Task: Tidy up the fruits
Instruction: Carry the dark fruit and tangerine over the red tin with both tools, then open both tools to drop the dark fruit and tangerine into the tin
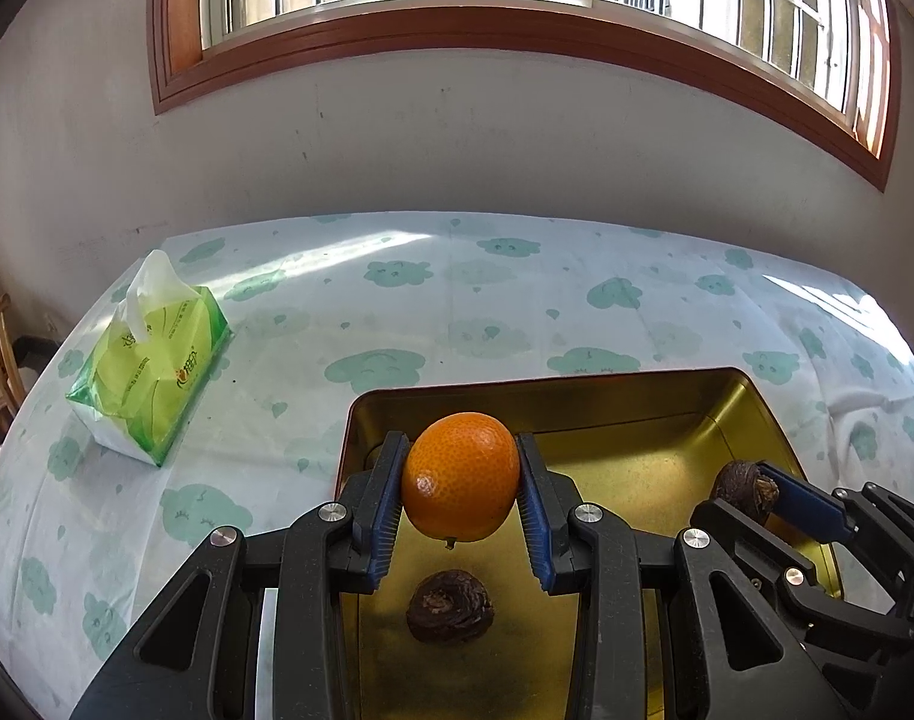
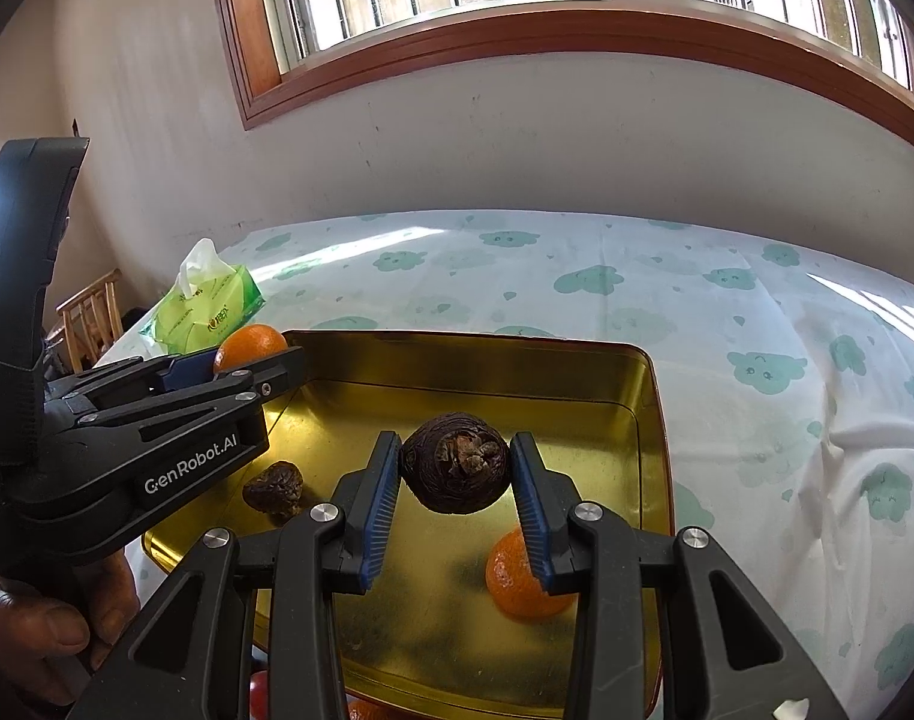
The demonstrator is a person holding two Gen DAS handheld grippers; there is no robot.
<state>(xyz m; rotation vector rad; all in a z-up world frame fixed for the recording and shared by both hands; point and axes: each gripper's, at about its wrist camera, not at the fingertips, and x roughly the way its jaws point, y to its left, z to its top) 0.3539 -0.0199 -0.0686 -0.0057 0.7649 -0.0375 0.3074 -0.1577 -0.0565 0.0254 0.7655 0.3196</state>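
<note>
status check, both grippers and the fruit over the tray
Left gripper shut on orange. Right gripper shut on brown fruit. Both above gold tray. Nothing blocking.

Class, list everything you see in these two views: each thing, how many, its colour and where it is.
oranges: two, orange; one in the left tongs, one lying in the tin
brown fruits: two, dark brown; one in the right tongs, one lying in the tin
tin: one, gold, on the table
tissue pack: one, green, left of the tin
tablecloth: one, white with green clouds
window: one, brown frame, on the wall
left tongs: black, blue pads
right tongs: black, blue pads
hand: one, lower left
</note>
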